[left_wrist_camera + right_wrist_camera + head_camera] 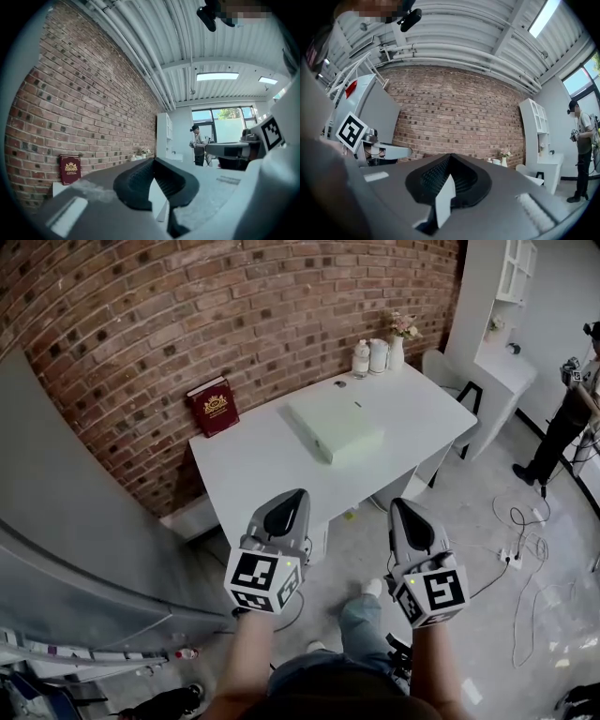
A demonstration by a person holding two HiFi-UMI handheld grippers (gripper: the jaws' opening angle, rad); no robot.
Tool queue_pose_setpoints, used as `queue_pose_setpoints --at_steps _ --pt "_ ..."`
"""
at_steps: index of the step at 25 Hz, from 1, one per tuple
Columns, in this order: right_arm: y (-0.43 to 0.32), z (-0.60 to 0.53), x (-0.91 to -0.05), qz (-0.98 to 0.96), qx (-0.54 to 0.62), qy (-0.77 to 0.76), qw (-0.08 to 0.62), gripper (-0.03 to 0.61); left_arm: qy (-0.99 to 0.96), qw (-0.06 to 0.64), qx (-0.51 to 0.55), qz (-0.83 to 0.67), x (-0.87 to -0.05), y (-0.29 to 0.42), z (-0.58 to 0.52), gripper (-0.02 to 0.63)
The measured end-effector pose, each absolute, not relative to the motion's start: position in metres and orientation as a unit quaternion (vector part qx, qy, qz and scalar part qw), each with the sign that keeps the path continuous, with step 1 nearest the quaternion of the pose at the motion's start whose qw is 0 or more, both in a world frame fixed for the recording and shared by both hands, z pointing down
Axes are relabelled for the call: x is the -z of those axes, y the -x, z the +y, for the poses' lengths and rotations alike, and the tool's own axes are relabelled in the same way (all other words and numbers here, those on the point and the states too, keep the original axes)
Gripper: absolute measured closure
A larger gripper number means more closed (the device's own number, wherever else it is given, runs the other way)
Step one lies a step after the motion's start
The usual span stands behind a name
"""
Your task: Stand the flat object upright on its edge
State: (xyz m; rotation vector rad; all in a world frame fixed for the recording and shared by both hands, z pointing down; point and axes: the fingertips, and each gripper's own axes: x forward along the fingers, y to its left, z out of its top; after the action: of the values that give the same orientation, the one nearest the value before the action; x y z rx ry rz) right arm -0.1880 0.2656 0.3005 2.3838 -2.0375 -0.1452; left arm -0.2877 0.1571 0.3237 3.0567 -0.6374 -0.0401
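the head view alone shows the flat pale box (335,427) lying mid-counter (248,470); the left gripper view instead catches the red book (70,169) upright at the counter's back edge. the left gripper (299,493) and right gripper (399,503) are both clenched, empty, short of the counter.

the left gripper (296,495) and the right gripper (401,506) are held side by side in front of the body, both pointing level and forward, with a gap between them. each sits at the end of a bare arm, the left forearm (246,662) and the right forearm (433,673) reaching out roughly parallel. the left marker cube (263,580) and the right marker cube (434,593) face up toward the head. the left fingers (135,182) meet at the tips with nothing between them; the right fingers (468,183) likewise meet, empty.
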Motion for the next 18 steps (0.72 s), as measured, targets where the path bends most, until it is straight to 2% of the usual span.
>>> queue_pose_setpoints --at_steps 18 --pt "0.008 0.139 -0.307 -0.703 0.011 -0.711 -0.007 0.58 -0.962 0.036 -0.01 -0.271 -0.333 0.118 0.04 0.617"
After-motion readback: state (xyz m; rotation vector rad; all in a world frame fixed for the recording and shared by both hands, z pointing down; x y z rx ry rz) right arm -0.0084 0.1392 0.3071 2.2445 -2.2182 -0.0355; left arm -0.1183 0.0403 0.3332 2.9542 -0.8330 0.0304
